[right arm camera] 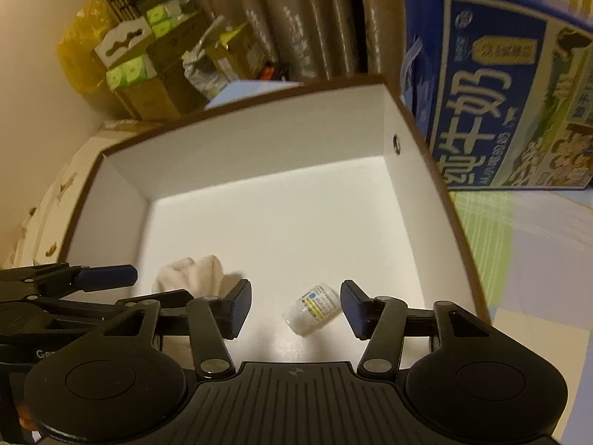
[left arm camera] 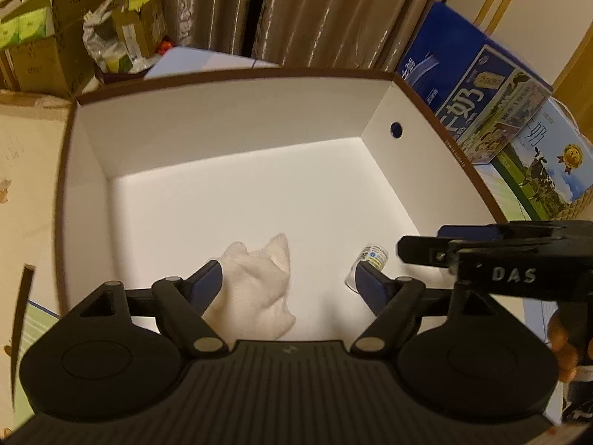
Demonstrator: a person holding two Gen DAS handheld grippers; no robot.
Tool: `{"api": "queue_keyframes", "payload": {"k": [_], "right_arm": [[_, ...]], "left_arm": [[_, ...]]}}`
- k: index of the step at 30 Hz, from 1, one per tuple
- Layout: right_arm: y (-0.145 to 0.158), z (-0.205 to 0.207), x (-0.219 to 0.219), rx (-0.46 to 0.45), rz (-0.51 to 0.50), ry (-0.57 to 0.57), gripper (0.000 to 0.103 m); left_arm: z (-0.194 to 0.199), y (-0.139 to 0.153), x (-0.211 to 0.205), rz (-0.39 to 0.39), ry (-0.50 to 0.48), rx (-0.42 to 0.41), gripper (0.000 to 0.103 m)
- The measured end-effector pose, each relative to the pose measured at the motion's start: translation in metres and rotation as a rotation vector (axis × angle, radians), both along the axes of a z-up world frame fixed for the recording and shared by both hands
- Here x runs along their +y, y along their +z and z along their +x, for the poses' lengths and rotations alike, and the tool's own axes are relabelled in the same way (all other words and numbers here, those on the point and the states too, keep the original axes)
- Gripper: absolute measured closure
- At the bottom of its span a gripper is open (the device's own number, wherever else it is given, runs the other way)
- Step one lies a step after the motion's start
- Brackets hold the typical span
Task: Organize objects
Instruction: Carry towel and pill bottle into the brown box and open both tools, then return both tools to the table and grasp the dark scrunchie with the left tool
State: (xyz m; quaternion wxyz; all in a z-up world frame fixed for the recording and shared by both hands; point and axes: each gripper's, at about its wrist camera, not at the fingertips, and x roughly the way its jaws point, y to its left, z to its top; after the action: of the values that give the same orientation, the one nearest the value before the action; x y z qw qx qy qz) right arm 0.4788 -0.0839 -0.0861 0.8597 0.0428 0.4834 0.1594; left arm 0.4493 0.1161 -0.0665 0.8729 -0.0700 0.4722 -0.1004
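Observation:
A white box with a brown rim (left arm camera: 237,74) (right arm camera: 244,94) fills both views. On its floor near the front lie a crumpled white cloth (left arm camera: 255,289) (right arm camera: 196,272) and a small clear bottle with a printed label (left arm camera: 374,256) (right arm camera: 313,307) on its side. My left gripper (left arm camera: 289,278) is open above the cloth, its left finger against the cloth's edge. My right gripper (right arm camera: 294,306) is open with the bottle lying between its fingers, untouched. The right gripper's fingers (left arm camera: 426,250) show at the right of the left wrist view, and the left gripper's finger (right arm camera: 105,276) shows in the right wrist view.
Blue milk cartons (left arm camera: 478,100) (right arm camera: 511,104) stand right of the box. Cardboard boxes with green packs (left arm camera: 33,37) (right arm camera: 148,74) and a yellow bag (right arm camera: 83,59) are stacked at the back left. Brown curtains (left arm camera: 315,11) hang behind. A hand (left arm camera: 561,341) holds the right gripper.

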Motion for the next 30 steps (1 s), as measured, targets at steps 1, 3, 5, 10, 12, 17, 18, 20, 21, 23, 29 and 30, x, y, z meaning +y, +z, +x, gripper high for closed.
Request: {"api": "queue_keyframes", "payload": {"k": [1, 3, 5, 10, 12, 17, 18, 20, 21, 23, 29, 30], "right_arm": [[0.004, -0.004, -0.002, -0.009, 0.006, -0.006, 0.051], [0.011, -0.015, -0.002, -0.025, 0.021, -0.017, 0.051], [0.018, -0.027, -0.005, -0.041, 0.04, -0.025, 0.051], [0.035, -0.058, -0.005, -0.087, 0.06, -0.046, 0.05], [0.041, -0.072, -0.007, -0.101, 0.066, -0.051, 0.05], [0.05, -0.107, -0.015, -0.134, 0.077, -0.069, 0.05], [0.052, -0.113, -0.017, -0.139, 0.081, -0.071, 0.05], [0.053, -0.126, -0.022, -0.147, 0.082, -0.072, 0.05], [0.054, -0.132, -0.023, -0.151, 0.081, -0.071, 0.05], [0.054, -0.144, -0.027, -0.155, 0.082, -0.07, 0.05], [0.058, -0.181, -0.045, -0.157, 0.103, -0.073, 0.05], [0.058, -0.188, -0.048, -0.155, 0.104, -0.074, 0.05]], "left_arm": [[-0.001, 0.003, 0.0, 0.004, -0.001, -0.007, 0.025], [-0.007, 0.009, 0.003, 0.005, -0.005, -0.02, 0.025], [-0.015, 0.014, 0.005, 0.007, -0.007, -0.026, 0.025], [-0.042, 0.029, 0.008, 0.019, -0.007, -0.058, 0.025], [-0.056, 0.036, 0.01, 0.022, -0.004, -0.069, 0.025], [-0.093, 0.049, 0.015, 0.025, 0.017, -0.088, 0.025], [-0.1, 0.05, 0.016, 0.029, 0.023, -0.089, 0.025], [-0.113, 0.053, 0.017, 0.038, 0.037, -0.091, 0.025], [-0.12, 0.054, 0.017, 0.04, 0.043, -0.091, 0.025], [-0.134, 0.056, 0.016, 0.045, 0.054, -0.092, 0.025], [-0.172, 0.055, 0.008, 0.071, 0.068, -0.082, 0.025], [-0.177, 0.055, 0.006, 0.074, 0.069, -0.08, 0.025]]}}
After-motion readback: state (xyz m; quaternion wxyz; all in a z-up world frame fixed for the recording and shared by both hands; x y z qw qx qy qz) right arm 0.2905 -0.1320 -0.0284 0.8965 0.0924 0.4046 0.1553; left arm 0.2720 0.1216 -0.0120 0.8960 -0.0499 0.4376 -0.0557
